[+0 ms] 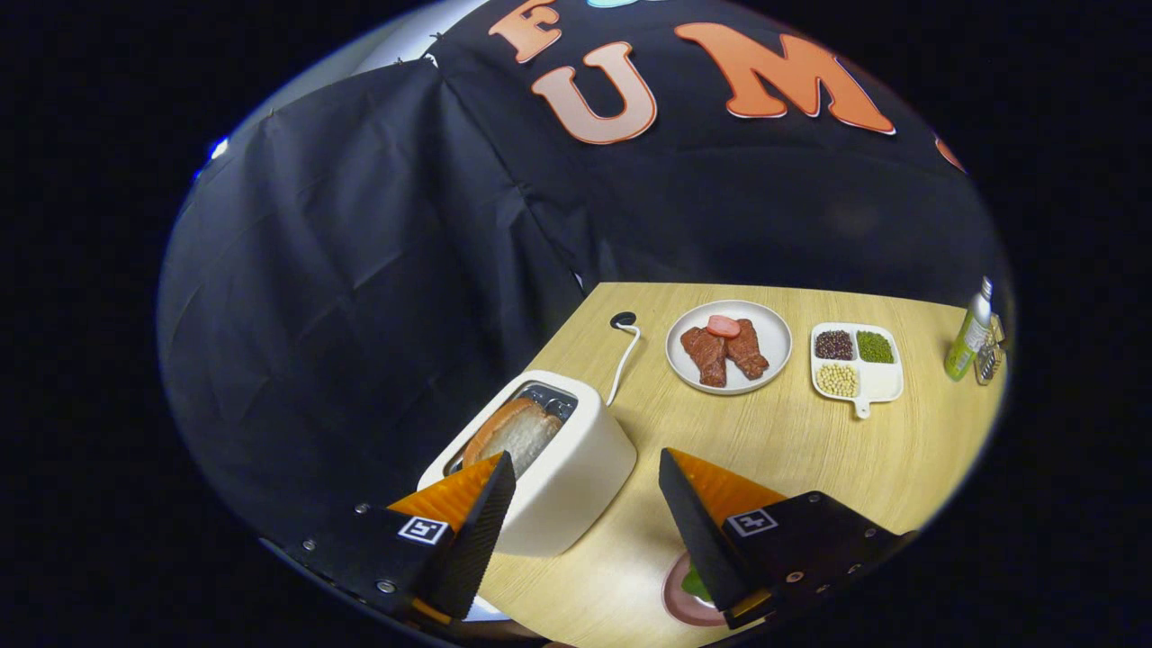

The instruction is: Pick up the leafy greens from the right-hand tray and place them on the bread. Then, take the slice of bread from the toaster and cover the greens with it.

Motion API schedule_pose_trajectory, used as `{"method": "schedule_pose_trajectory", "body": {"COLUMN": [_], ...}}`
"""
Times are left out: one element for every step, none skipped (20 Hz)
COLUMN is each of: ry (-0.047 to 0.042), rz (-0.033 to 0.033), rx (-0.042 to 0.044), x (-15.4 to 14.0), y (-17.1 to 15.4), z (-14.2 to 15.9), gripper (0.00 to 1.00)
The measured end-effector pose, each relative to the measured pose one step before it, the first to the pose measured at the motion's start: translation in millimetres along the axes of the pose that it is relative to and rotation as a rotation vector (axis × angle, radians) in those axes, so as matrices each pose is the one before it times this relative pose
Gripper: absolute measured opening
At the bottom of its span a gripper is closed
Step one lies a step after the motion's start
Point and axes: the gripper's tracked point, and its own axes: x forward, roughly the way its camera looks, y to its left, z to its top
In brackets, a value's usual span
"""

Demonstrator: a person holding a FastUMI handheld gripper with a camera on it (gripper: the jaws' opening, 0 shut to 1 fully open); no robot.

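A white toaster [562, 463] stands on the wooden table [810, 450] with a slice of bread [515, 434] upright in its slot. My gripper [585, 468] hangs above the toaster, open, with nothing between the fingers. The left finger [481, 517] is beside the bread slot, the right finger [693, 522] is over bare table. Under the right finger peeks the rim of a pinkish plate [677, 601] with a bit of leafy green [695, 585] on it; most of it is hidden by the gripper.
Beyond the fingers sits a white round plate [774, 346] with brown meat pieces and a pink slice. To its right is a white divided dish [886, 382] with beans and grains, then a green bottle [968, 333]. The toaster's white cord [623, 355] runs to the back.
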Motion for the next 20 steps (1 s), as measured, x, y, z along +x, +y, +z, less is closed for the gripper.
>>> {"method": "schedule_pose_trajectory", "body": {"ry": [0.01194, 0.01387, 0.01498, 0.01348, 0.0133, 0.00992, 0.01008, 0.00778, 0.01177, 0.02164, 0.02926, 0.02232, 0.01327, 0.01039, 0.00746, 0.01408, 0.01309, 0.01052, 0.00798, 0.00738], "rz": [0.01055, 0.0137, 0.00983, 0.00598, 0.0003, -0.00077, -0.00477, -0.00737, -0.00969, -0.01109, -0.00217, 0.00027, -0.00748, -0.01389, -0.01143, -0.00625, -0.00413, -0.01085, -0.01759, -0.00834], "rx": [0.00352, 0.00622, 0.00803, 0.00543, 0.00793, 0.00368, 0.0048, 0.0018, 0.00111, 0.00823, 0.0179, 0.01477, 0.00684, -0.00281, -0.00165, 0.00374, 0.0128, 0.00557, -0.00336, -0.01398], "x": [5.14, 3.7, 3.52, 3.03, 4.0, 4.03, 3.64, 3.66, 2.67, 3.62, 3.37, 2.54, 2.9, 3.99, 3.34, 2.84, 3.55, 3.64, 4.78, 3.87], "y": [8.66, 9.02, 7.4, 7.02, 5.42, 4.04, 3.02, 3.08, 1.62, 1.75, 2.62, 2.79, 0.35, -0.66, -0.59, 2.81, 1.14, 0.38, -2.91, 0.03], "z": [2.22, -0.44, 1.31, 1.38, 1.78, 1.49, 1.33, 0.53, 0.26, -3.96, -3.26, -3.87, -1.28, -0.5, 0.45, -3.12, -1.1, -0.94, 0.4, -0.77], "gripper": [0.96, 0.96, 0.96, 0.96, 0.96, 0.96, 0.96, 0.96, 0.94, 0.93, 0.91, 0.9, 0.87, 0.85, 0.82, 0.81, 0.78, 0.76, 0.7, 0.67]}}
